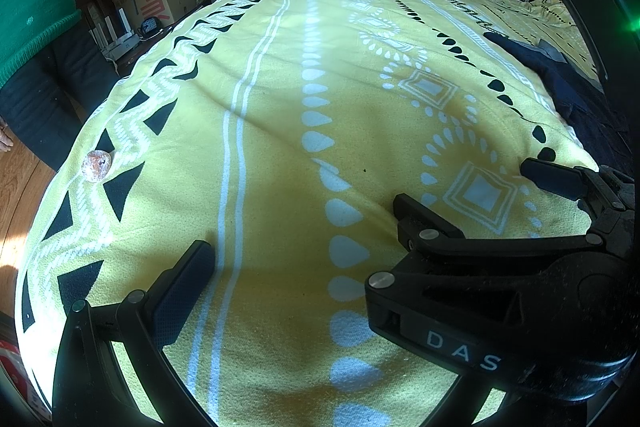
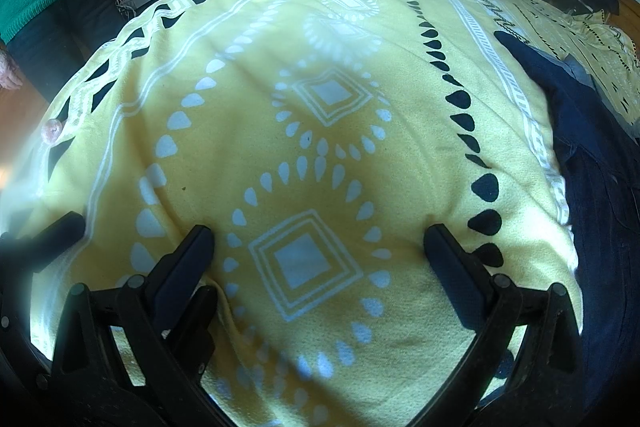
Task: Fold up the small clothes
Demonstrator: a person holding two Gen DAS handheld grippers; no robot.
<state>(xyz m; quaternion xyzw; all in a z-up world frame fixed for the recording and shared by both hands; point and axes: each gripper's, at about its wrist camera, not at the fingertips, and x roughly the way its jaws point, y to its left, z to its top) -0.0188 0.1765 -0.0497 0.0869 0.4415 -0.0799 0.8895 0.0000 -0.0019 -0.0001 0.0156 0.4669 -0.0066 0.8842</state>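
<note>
Both grippers, left (image 1: 304, 227) and right (image 2: 318, 243), spread wide over yellow blanket (image 2: 400, 155) (dark garment (image 2: 592, 163) beside).

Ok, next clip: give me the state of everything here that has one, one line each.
left gripper: open, empty, low over the cloth
right gripper: open, empty, low over the cloth
yellow patterned cloth: spread out flat, slightly wrinkled
dark blue garment: unfolded, rumpled, lying at the cloth's right edge
small round orange object: resting on the cloth near its left edge
</note>
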